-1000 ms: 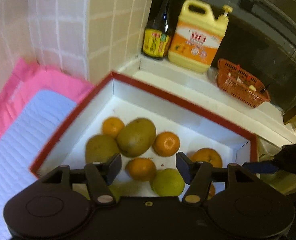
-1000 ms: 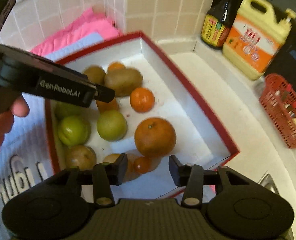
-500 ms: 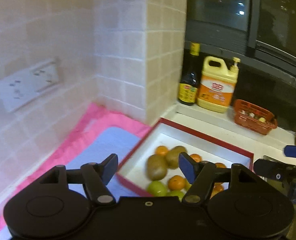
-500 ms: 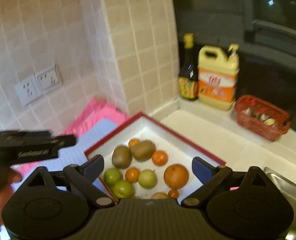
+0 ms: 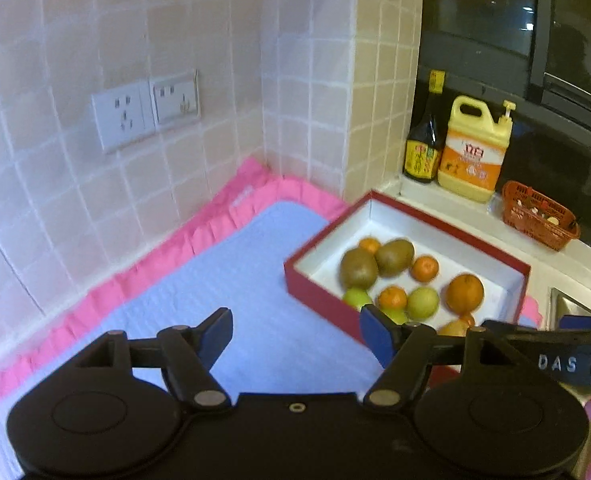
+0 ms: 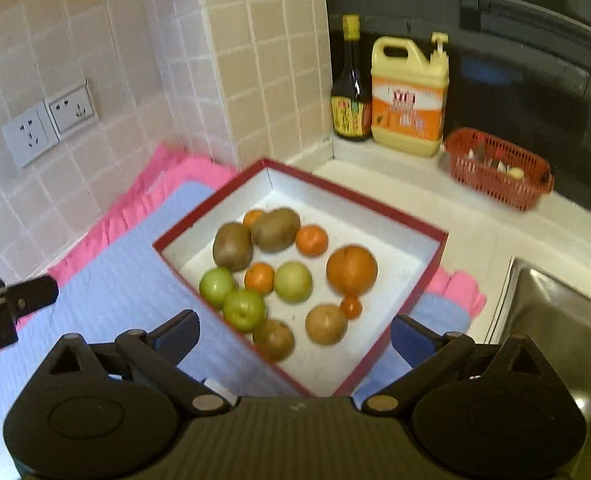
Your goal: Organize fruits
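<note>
Both tools had drawn up and back from the red box: the right tool now stood spread wide and empty where a second before it was half closed low over the fruit, and the left tool was opening, with nothing between its jaws. All the fruits lay loose in the box on the blue mat near the bench's back corner, seemingly unsorted, though blur makes that uncertain. A soy bottle, yellow jug and red basket stood behind, clear of any reach.

left claw: black, blue pads | right claw: black, ribbed, silver pivots
</note>
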The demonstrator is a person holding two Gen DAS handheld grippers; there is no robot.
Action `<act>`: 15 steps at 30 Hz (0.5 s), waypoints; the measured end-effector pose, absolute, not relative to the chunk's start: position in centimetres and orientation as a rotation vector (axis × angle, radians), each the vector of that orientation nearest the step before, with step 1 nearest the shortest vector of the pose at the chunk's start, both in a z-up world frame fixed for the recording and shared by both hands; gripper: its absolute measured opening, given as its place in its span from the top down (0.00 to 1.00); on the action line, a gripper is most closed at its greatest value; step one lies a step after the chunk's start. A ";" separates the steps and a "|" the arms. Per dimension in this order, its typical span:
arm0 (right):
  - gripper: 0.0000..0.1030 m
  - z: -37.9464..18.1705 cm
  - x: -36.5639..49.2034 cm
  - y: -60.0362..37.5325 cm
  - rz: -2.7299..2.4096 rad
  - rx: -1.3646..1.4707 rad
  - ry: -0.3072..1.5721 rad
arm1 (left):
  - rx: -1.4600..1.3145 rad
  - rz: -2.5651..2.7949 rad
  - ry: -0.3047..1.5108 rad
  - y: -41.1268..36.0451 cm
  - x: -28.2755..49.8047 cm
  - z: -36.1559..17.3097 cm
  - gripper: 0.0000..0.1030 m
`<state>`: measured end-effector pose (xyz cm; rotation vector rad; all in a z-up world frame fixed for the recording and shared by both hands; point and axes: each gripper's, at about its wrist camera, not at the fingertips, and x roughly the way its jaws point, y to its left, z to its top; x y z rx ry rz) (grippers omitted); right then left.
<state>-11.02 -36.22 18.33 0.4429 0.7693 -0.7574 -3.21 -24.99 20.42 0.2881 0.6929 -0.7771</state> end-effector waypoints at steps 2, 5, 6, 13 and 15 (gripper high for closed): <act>0.00 18.2 -11.1 -35.9 -0.761 0.431 0.772 | 0.286 -0.776 0.720 -24.7 -3.4 19.6 0.19; 0.00 18.0 -11.1 -35.6 -0.754 0.414 0.776 | 0.301 -0.753 0.733 -24.3 -4.1 18.8 0.19; 0.00 17.9 -11.1 -35.4 -0.747 0.414 0.780 | 0.307 -0.750 0.737 -24.2 -4.3 18.5 0.19; 0.00 18.0 -11.0 -34.9 -0.730 0.416 0.785 | 0.297 -0.744 0.784 -23.6 -4.9 17.7 0.19; 0.00 18.1 -11.1 -34.8 -0.726 0.417 0.783 | 0.299 -0.747 0.783 -23.5 -5.0 17.7 0.19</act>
